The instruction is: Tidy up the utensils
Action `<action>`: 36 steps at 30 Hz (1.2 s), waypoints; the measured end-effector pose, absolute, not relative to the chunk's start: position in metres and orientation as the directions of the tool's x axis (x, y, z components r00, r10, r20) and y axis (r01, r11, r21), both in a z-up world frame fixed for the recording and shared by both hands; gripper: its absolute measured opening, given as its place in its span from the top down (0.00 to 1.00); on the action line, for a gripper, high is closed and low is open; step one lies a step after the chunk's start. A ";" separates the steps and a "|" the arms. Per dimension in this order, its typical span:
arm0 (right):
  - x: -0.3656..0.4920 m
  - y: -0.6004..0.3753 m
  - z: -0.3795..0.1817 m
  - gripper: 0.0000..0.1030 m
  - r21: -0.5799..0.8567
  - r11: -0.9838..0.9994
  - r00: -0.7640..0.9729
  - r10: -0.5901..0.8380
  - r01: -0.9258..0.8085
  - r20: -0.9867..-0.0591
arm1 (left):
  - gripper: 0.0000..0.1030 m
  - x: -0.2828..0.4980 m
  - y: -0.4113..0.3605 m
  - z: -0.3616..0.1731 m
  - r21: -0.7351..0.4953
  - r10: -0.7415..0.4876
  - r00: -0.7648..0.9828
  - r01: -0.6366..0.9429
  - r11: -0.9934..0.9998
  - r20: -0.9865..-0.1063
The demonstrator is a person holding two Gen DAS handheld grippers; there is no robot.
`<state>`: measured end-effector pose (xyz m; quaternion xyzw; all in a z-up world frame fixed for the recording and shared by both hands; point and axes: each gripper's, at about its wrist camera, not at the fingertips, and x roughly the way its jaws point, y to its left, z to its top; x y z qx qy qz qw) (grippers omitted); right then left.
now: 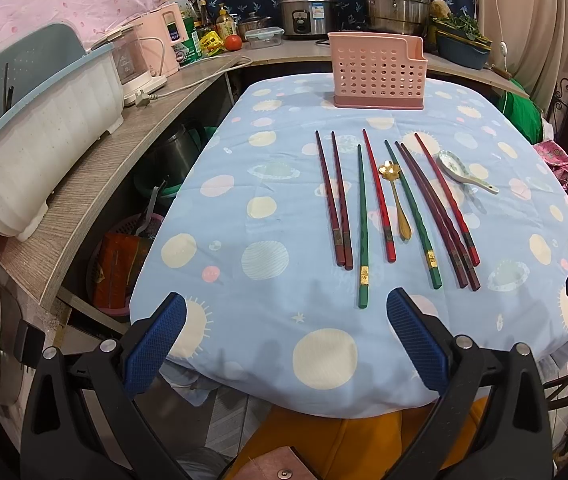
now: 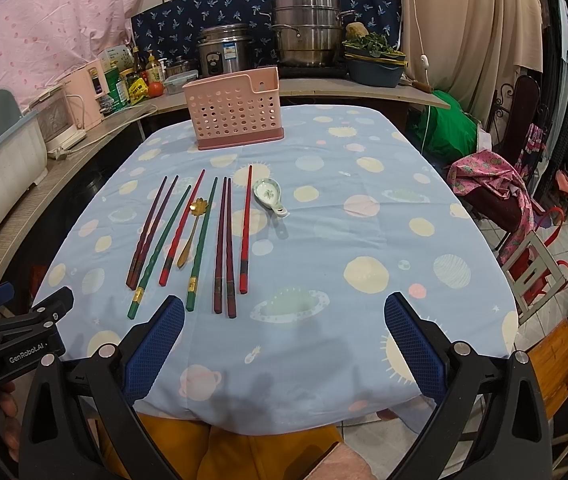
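Observation:
Several chopsticks in dark red, green and bright red point(image 1: 363, 224) point(image 2: 224, 244) lie side by side on the blue tablecloth point(image 1: 268, 184) point(image 2: 343, 240). Among them rests a gold flower-shaped spoon point(image 1: 395, 200) point(image 2: 190, 234). A white ceramic spoon point(image 1: 463, 172) point(image 2: 270, 196) lies to their right. A pink perforated holder point(image 1: 377, 72) point(image 2: 236, 114) stands upright at the table's far end. My left gripper point(image 1: 285, 312) hovers open over the near edge, just short of the chopstick ends. My right gripper point(image 2: 284, 312) is open too, near edge, right of the chopsticks. Both hold nothing.
A wooden counter point(image 1: 96, 184) runs along the left with a white dish rack point(image 1: 40, 148) and a pink appliance point(image 1: 164, 44). Steel pots point(image 2: 307, 32) and a rice cooker point(image 2: 220, 50) stand behind the table. Chairs and cloth point(image 2: 495, 184) crowd the right side.

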<state>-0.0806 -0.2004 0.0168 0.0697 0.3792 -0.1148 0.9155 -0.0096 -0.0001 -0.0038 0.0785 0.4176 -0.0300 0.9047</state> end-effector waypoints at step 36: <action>-0.042 -0.221 -0.017 0.07 0.053 0.957 0.620 -0.141 0.284 -0.772 | 0.11 0.071 0.000 -0.050 0.021 -0.059 0.566 0.134 0.991 -0.822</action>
